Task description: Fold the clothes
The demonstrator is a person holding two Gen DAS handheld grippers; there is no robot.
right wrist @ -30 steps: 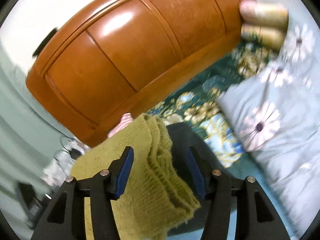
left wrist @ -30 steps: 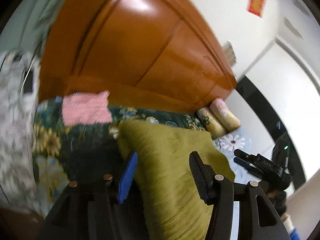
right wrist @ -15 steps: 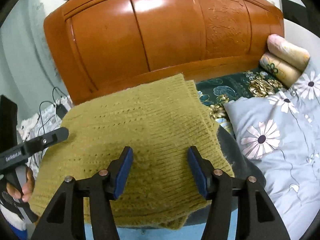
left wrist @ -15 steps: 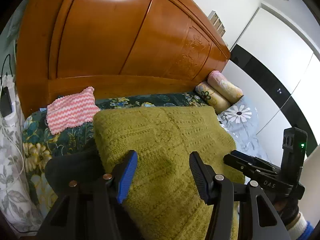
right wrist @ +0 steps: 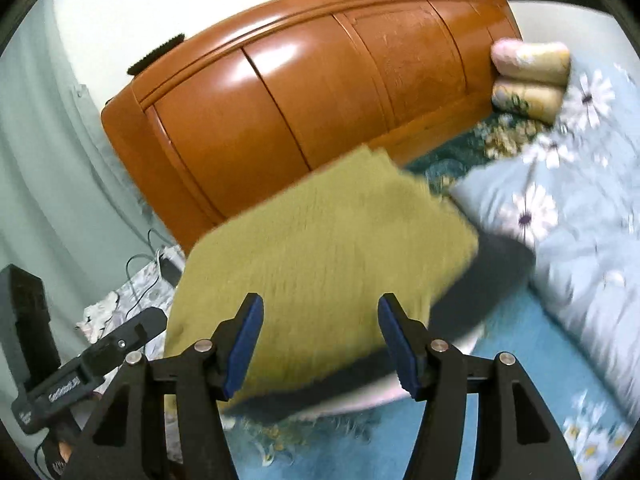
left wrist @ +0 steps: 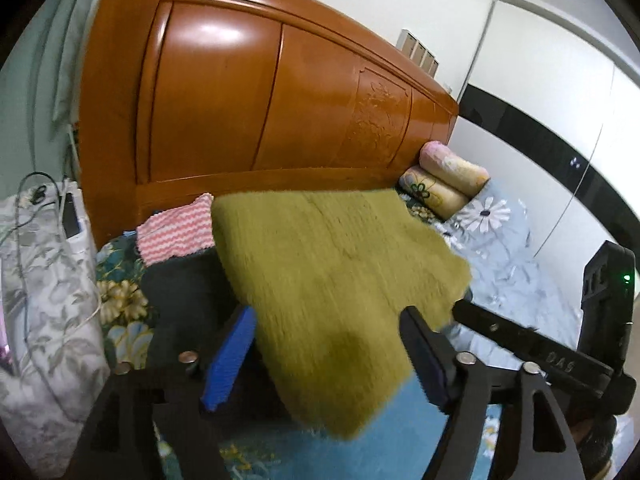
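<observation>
A folded olive-green knit sweater [left wrist: 332, 264] lies flat on a dark garment [left wrist: 180, 288] on the bed. My left gripper [left wrist: 328, 354] hovers over the sweater's near edge. Its jaws are opening wide, and the sweater's near corner lies between and below them without the pads pressing it. My right gripper [right wrist: 322, 344] is at the sweater [right wrist: 320, 256] from the other side. Its jaws are also opening, with the sweater's edge between them and a gap at each pad. Each gripper shows in the other's view: the right gripper [left wrist: 520, 340] and the left gripper [right wrist: 92, 360].
An orange wooden headboard [left wrist: 260, 100] stands behind the bed. A pink-and-white zigzag knit [left wrist: 176, 232] lies at its foot on the left. Two rolled pillows [left wrist: 444, 184] and a daisy-print quilt [right wrist: 560, 232] are on the right. A cloth-covered stand with cables [left wrist: 44, 248] is at the far left.
The sweater has come down flat onto the dark garment. My left jaws have spread much wider, the right ones slightly. Both grippers have drawn back to its near edge.
</observation>
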